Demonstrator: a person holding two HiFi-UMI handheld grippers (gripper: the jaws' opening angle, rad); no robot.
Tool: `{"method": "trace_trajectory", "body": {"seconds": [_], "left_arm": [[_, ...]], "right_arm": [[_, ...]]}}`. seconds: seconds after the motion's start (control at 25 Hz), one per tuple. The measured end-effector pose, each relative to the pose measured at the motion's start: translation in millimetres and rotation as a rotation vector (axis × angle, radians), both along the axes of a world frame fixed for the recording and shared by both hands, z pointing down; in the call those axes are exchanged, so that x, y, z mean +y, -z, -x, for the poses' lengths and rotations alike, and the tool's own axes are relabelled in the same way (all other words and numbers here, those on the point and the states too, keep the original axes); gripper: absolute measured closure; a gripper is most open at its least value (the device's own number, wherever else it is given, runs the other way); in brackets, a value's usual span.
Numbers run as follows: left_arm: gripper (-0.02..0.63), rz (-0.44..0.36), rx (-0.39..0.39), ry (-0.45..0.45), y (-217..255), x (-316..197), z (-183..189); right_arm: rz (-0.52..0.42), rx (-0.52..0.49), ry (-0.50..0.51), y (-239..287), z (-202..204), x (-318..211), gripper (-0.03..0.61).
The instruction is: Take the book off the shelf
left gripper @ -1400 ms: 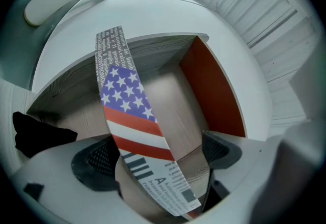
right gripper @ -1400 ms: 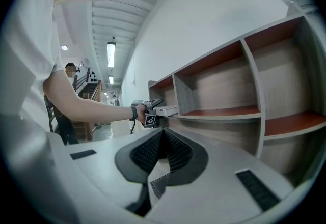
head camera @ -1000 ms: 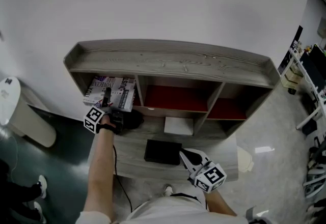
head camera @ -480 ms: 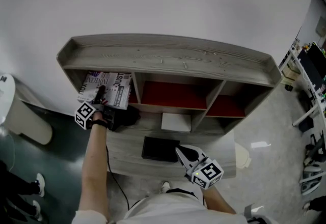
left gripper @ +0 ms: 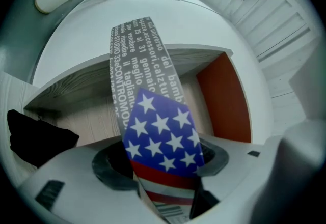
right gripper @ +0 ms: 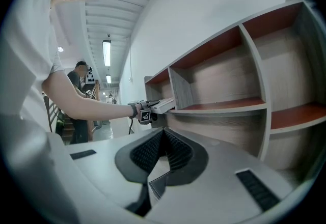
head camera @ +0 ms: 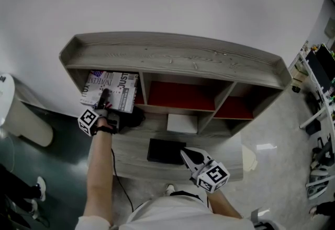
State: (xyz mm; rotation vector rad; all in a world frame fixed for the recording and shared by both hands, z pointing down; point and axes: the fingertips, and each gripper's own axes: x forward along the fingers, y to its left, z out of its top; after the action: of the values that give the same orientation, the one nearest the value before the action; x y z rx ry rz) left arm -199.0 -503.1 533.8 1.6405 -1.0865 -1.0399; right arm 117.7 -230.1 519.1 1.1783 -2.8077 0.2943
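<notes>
Shelf unit: a grey wood-grain shelf unit (head camera: 172, 57) with red back panels (head camera: 180, 96) stands against a white wall. Its upper row is split into three open compartments.

Book: the thin book with a stars-and-stripes cover and grey printed lettering (head camera: 112, 89) sits in the left compartment. Its near end juts out past the front edge towards you.

Left gripper: your left gripper (head camera: 104, 101) is at the jutting end of the book, with your forearm (head camera: 99, 171) stretched out to it. Its jaws are closing with the flag-printed end of the book between them. A dark gap shows beside the cover on one side, so the pads are not yet pressing on it.

Right gripper: your right gripper (head camera: 186, 155) hangs low, close to your body and well apart from the book. Its jaws are clenched together, the ribbed pads (right gripper: 175, 150) meet at the tips, and it grasps nothing.

Lower ledge: the grey wood-grain ledge (head camera: 131, 142) below the compartments carries a flat black rectangular box (head camera: 166, 151), just beside the right gripper's tips. A flat white rectangular item (head camera: 182, 123) lies behind the box, under the middle compartment.

Cross-check: the right gripper view shows your forearm reaching to the far end of the shelf unit, with the book's edge protruding there.
</notes>
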Motion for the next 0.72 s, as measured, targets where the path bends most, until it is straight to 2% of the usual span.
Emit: {"method": "trace_trajectory", "body": {"seconds": [0.28, 0.44, 0.6, 0.72], "left_arm": [[0.369, -0.055, 0.109, 0.0, -0.8, 21.8, 1.1], [0.377, -0.095, 0.102, -0.032, 0.4, 32.4, -2.4], [0.39, -0.126, 0.058, -0.076, 1.5, 40.8, -6.2], [0.409, -0.162, 0.085, -0.068, 4.8, 50.3, -8.0]], "right_arm": [[0.002, 0.003, 0.015, 5.7, 13.7, -6.4, 0.555], [0.002, 0.005, 0.034, 8.7, 24.0, -8.9, 0.555], [-0.004, 0.007, 0.064, 11.7, 36.1, -9.6, 0.555], [0.0, 0.012, 0.08, 14.0, 42.1, -10.1, 0.555]]}}
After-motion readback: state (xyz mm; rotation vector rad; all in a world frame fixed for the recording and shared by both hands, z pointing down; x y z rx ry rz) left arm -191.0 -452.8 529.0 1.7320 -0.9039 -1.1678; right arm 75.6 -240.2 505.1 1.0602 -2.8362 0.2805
